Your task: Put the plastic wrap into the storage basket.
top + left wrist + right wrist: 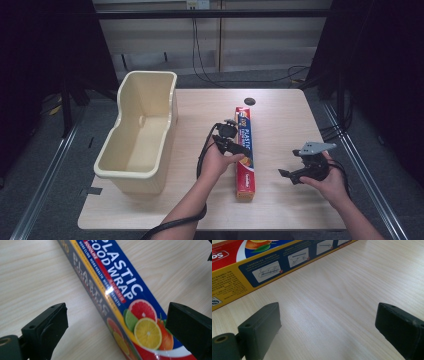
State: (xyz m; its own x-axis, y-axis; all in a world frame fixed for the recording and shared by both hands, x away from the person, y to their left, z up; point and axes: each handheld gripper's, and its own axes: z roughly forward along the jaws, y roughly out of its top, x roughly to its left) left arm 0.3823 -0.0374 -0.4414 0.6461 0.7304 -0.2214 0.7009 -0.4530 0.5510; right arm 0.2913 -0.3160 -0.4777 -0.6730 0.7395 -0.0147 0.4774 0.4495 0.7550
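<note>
A long plastic food wrap box (244, 152), blue and red with citrus fruit pictures, lies flat on the wooden table (280, 125), running front to back. My left gripper (239, 150) hovers over its middle, held open, and its two jaws straddle the box (130, 302) with a gap on each side. To the right of the box, my right gripper (287, 176) hangs open just above bare table. Its camera sees the box's yellow side panel (269, 267) with printed instructions, well ahead of the jaws.
A large cream plastic bin (140, 132) stands on the table's left part, open and with nothing inside. A dark round hole (249, 101) sits near the table's far edge. Cables trail across the floor behind the table.
</note>
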